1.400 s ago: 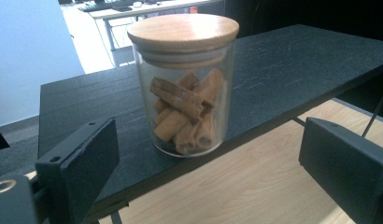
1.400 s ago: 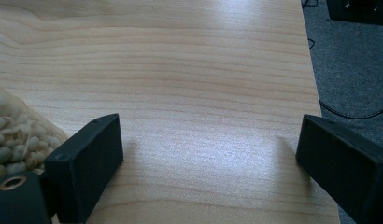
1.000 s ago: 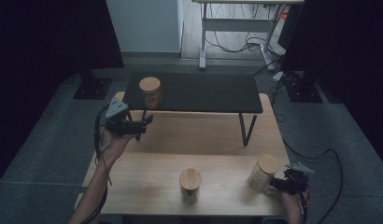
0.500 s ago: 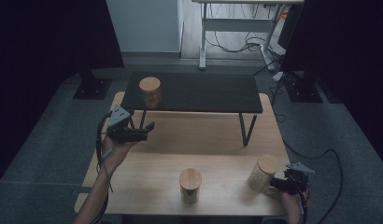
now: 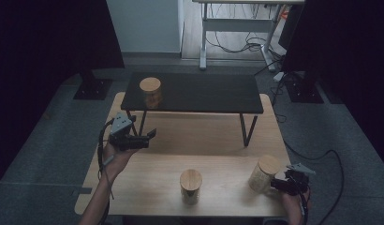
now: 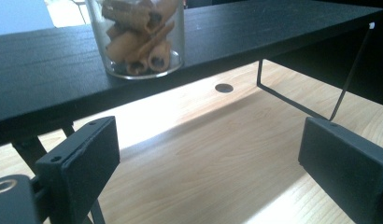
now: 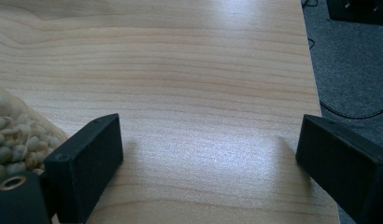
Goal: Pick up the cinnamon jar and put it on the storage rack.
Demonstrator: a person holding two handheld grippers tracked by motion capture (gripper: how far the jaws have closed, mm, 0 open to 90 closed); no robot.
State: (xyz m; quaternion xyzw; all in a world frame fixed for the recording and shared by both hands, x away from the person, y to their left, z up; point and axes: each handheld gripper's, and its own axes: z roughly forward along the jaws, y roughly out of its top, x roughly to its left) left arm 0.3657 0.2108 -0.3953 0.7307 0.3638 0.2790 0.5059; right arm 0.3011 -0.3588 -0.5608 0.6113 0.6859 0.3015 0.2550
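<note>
Three glass jars with wooden lids are in sight. The jar of brown rolls point(image 5: 150, 91) point(image 6: 138, 37) stands on the left part of the low black shelf point(image 5: 204, 93) point(image 6: 49, 79). Another jar point(image 5: 190, 186) stands at the front middle of the wooden table point(image 5: 204, 140). A third jar point(image 5: 263, 173), filled with pale pellets point(image 7: 10, 135), stands at the front right. My left gripper point(image 5: 151, 136) point(image 6: 217, 163) hovers open in front of and below the shelf's left end, holding nothing. My right gripper point(image 5: 283, 182) point(image 7: 213, 163) rests open just right of the pellet jar, nothing between its jaws.
The shelf stands on thin black wire legs point(image 5: 244, 129) point(image 6: 297, 100) on the table's far half. The table's right edge point(image 7: 318, 107) lies close beside my right gripper, with grey carpet point(image 5: 49, 154) beyond. A small round hole point(image 6: 223, 87) marks the tabletop under the shelf.
My left gripper has sunk a little and drawn back from the shelf toward the person. The right gripper and all three jars have stayed put.
</note>
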